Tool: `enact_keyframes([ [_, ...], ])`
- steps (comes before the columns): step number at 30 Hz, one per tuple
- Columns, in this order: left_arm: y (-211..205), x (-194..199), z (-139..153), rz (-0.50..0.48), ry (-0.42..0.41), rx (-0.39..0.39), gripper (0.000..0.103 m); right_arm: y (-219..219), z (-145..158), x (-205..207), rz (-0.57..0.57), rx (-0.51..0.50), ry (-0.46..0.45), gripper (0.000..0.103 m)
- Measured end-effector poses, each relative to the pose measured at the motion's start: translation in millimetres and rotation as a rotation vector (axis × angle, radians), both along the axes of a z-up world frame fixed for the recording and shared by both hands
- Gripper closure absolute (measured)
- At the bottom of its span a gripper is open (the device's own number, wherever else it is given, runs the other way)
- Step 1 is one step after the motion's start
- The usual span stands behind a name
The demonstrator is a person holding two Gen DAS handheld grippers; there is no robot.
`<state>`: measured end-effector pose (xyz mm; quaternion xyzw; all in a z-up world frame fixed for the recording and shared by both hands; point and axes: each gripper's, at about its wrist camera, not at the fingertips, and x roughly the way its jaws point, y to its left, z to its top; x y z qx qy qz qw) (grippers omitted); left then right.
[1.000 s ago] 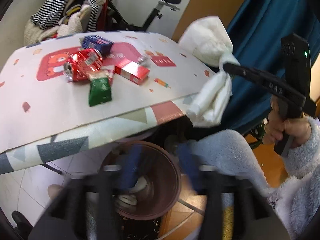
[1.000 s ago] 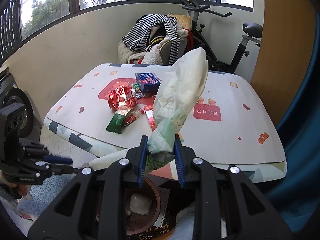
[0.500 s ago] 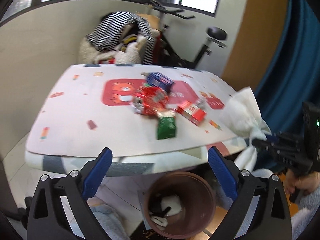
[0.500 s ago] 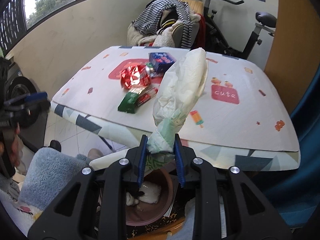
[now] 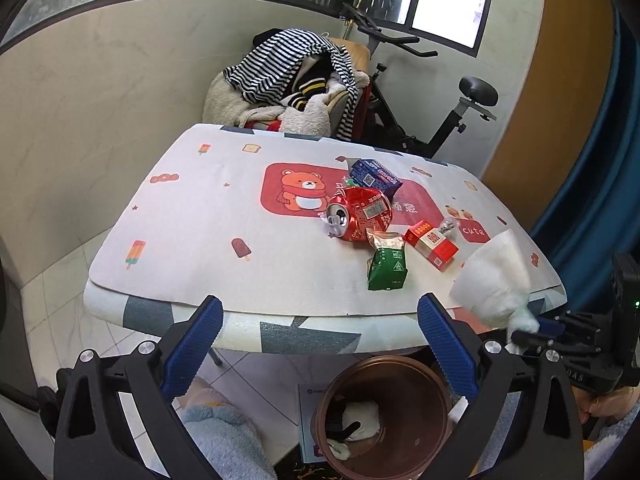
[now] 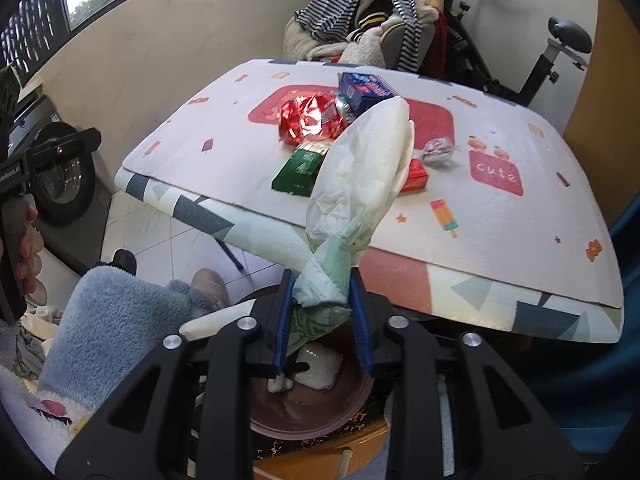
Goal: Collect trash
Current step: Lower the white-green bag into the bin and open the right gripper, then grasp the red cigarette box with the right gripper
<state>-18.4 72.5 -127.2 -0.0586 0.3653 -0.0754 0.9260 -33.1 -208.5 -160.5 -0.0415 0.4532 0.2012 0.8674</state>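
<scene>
Lowered: right hand-held gripper | crumpled white-green wrapper | pinched

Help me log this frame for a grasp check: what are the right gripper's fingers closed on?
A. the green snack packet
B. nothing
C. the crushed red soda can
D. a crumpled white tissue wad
D: the right gripper is shut on the crumpled white tissue wad, held above the brown round bin, while the crushed red soda can and green snack packet lie on the table.
</scene>
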Motion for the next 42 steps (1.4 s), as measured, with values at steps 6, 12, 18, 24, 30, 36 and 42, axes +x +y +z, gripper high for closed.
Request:
enact_keyframes([
  [6,0.1,1.1,-3.3,-0.002,0.007,-0.012,0.008,-0.1,-2.9,3.0,-0.035,-0.008,0.001,0.010],
  [12,0.9,3.9,-8.2,-0.001,0.018,-0.016,0.008,-18.9,-3.9,15.0,-0.133,-0.009,0.009,0.006],
  [18,2.6,11.4,-12.5,0.005,0.031,-0.030,0.008,-39.3,-3.0,26.4,-0.183,-0.007,0.001,0.006],
  [24,3.8,24.7,-18.9,0.007,0.048,-0.038,0.008,-49.9,-2.5,43.4,-0.192,-0.030,-0.026,0.006],
  [30,4.8,44.1,-27.4,0.014,0.073,-0.048,0.008,-51.0,-10.0,78.8,-0.167,-0.045,-0.035,0.006],
  [36,8.4,64.6,-39.8,0.031,0.105,-0.044,0.008,-40.2,-30.4,130.3,-0.130,-0.013,-0.002,0.006],
  [42,15.4,84.3,-52.5,0.058,0.140,-0.048,0.008,-15.5,-55.6,178.2,-0.097,-0.047,0.022,0.009],
])
